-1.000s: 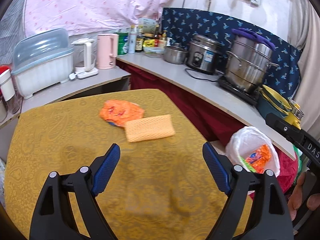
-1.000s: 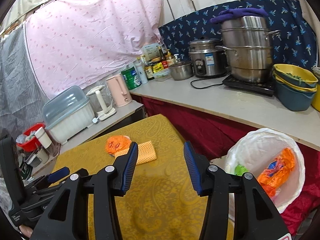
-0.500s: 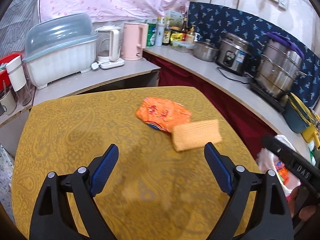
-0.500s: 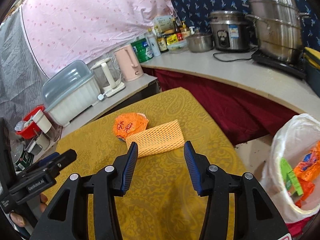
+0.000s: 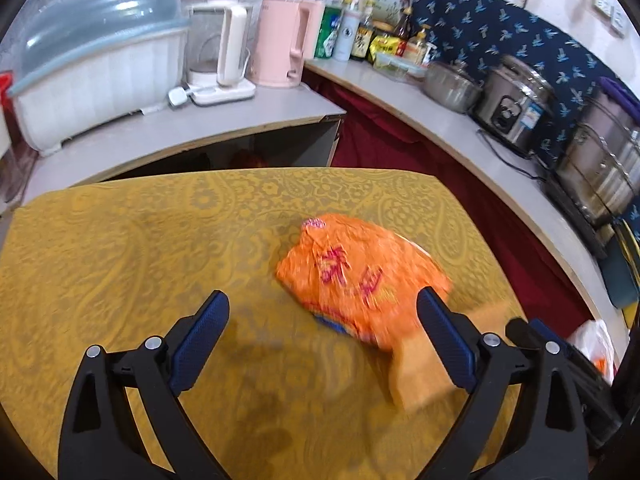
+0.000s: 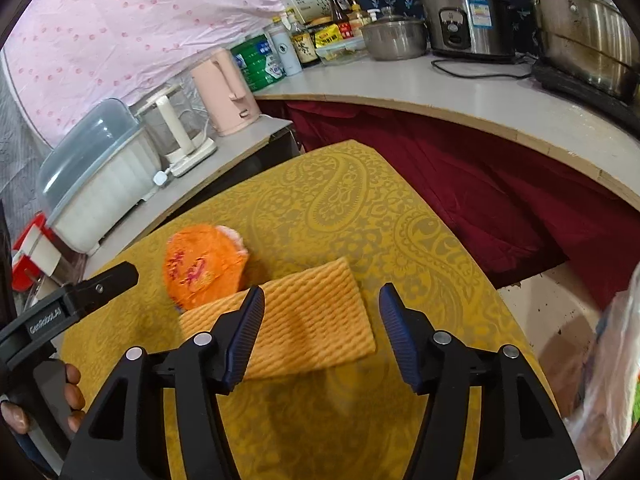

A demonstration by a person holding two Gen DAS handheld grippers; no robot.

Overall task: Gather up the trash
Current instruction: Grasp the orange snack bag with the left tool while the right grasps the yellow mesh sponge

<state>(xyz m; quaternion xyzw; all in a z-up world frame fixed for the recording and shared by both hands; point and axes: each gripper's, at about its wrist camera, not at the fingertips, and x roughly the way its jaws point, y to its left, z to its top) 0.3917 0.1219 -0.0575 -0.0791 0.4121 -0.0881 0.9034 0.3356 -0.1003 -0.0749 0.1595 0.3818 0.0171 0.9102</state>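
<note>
2 grippers hang over a table point(image 6: 420, 216) draped in gold paisley cloth. The left gripper point(image 5: 320, 332), jaws spread wide and opening, holds nothing; a crumpled orange wrapper point(image 5: 360, 272) lies just ahead between its pads, near the table's right edge. The right gripper point(image 6: 322, 330), jaws partly apart and opening, is empty above a yellow foam net point(image 6: 304, 316) that touches the wrapper.

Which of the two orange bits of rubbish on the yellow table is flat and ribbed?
The rectangular orange foam net sheet, lying flat beside the crumpled orange snack wrapper, which is puffy and printed.
</note>
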